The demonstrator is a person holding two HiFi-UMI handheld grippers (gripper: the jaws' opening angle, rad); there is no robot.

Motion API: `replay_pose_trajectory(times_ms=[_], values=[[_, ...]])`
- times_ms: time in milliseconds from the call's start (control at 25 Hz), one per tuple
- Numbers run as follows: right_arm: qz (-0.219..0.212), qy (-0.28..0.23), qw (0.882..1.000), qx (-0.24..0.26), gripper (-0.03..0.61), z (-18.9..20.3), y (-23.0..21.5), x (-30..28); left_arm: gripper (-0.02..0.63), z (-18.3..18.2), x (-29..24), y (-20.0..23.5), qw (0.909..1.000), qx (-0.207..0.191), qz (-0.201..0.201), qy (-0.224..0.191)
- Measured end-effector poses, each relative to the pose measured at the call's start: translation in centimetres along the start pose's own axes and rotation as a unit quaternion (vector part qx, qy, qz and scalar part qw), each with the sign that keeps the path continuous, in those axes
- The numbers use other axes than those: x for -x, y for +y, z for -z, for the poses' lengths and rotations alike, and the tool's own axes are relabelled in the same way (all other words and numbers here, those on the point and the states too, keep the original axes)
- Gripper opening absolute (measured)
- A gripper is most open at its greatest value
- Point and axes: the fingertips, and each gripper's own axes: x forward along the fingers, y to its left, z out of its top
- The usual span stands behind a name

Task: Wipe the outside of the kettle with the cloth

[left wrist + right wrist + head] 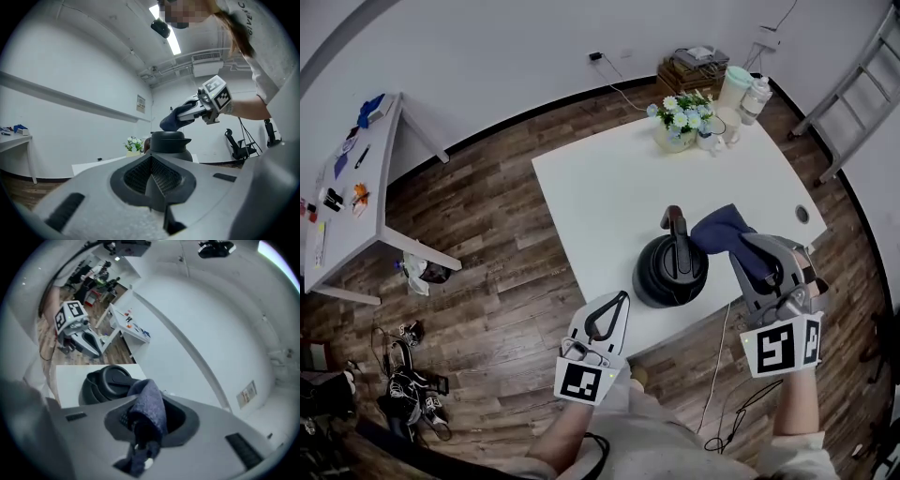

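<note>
Nothing clearly readable. Wall sign [140, 103] is too small to read. Shirt print [245, 18] shows only partial letters at the picture's edge, so the word can't be made out.

The left gripper [614, 305] is held low, and its jaws are pressed together with nothing between them. The right gripper [753, 251] is held higher, off to the right of the left one. Its jaws are squeezed on the cloth [720, 230]. Both are pointed forward. The left forearm [565, 433] and right forearm [794, 412] are stretched out behind them.
</note>
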Motion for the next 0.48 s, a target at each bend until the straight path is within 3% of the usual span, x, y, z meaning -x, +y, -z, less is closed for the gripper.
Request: replay_pose_trajectory(times_ms=[120,280,480], values=[[-0.004,0.042,0.998,-0.05,0.067,2.7,1.3,-2.0,0.006,0.2,0.0,-0.4,1.0,0.006,0.003,0.002],[-0.065,0.028,0.991,-0.113,0.067,2.4,5.3,-1.2,0.006,0.5,-0.2,-1.0,0.9999,0.008,0.006,0.006],[-0.105,0.001,0.983,-0.153,0.067,0.4,7.7,1.5,0.006,0.1,-0.6,-1.1,0.9999,0.007,0.011,0.003]])
